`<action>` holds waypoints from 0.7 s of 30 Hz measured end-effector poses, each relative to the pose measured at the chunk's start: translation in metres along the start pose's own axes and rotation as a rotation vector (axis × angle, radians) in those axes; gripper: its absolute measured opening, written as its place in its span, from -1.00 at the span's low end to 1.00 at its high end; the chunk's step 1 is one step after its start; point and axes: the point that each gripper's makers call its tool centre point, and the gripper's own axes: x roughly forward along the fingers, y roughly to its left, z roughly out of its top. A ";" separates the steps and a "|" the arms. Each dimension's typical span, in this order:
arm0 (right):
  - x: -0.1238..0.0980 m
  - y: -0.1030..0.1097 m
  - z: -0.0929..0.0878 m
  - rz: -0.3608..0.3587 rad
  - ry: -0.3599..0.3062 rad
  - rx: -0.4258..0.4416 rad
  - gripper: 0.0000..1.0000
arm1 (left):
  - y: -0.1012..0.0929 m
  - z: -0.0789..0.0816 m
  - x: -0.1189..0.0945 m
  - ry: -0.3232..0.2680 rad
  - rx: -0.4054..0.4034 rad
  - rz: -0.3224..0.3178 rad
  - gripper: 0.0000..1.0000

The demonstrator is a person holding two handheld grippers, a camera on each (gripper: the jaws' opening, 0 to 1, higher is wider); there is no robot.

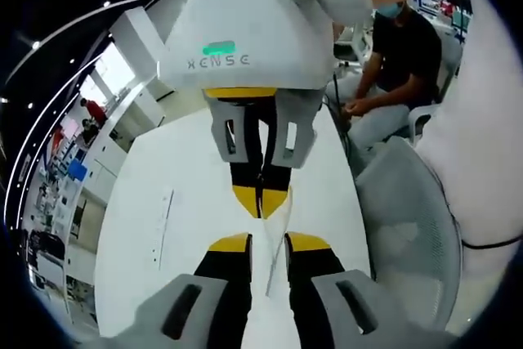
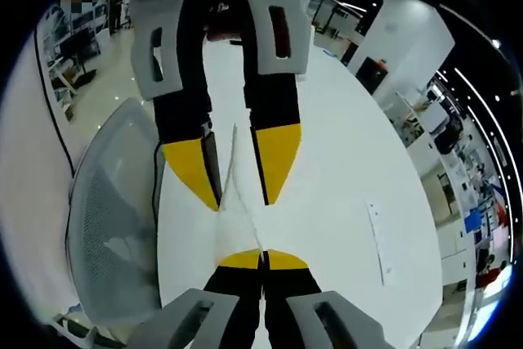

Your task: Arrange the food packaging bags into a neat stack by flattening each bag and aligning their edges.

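White, thin and crinkled: one food packaging bag, a flat translucent sheet held edge-on above the table, stretched between the two hand-held grippers. In the right gripper view the same bag rises as a narrow creased strip with a fine woven-looking texture.

Left hand-held gripper: black jaws with yellow tips and grey moulded housings with slotted openings. Jaws stand a little apart, the bag's edge running up between them; whether they press on it cannot be told. In the right gripper view it comes down from the top, jaws spread, the bag between its yellow tips.

Right hand-held gripper: same build, yellow tips drawn together and clamped on the bag's lower end. In the left gripper view it descends from above, tips closed on the bag; its white glossy housing carries grey lettering reading "XENSE" beneath a green lit bar.

Table: smooth, matte white, with a long narrow white strip lying flat on it.

Grey mesh-backed chair beside the table edge.

Seated person in dark top, beyond the table.
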 end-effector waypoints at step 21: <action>0.003 -0.002 0.005 -0.004 -0.008 0.019 -1.00 | -0.008 0.016 0.005 -0.021 0.036 -0.028 -0.72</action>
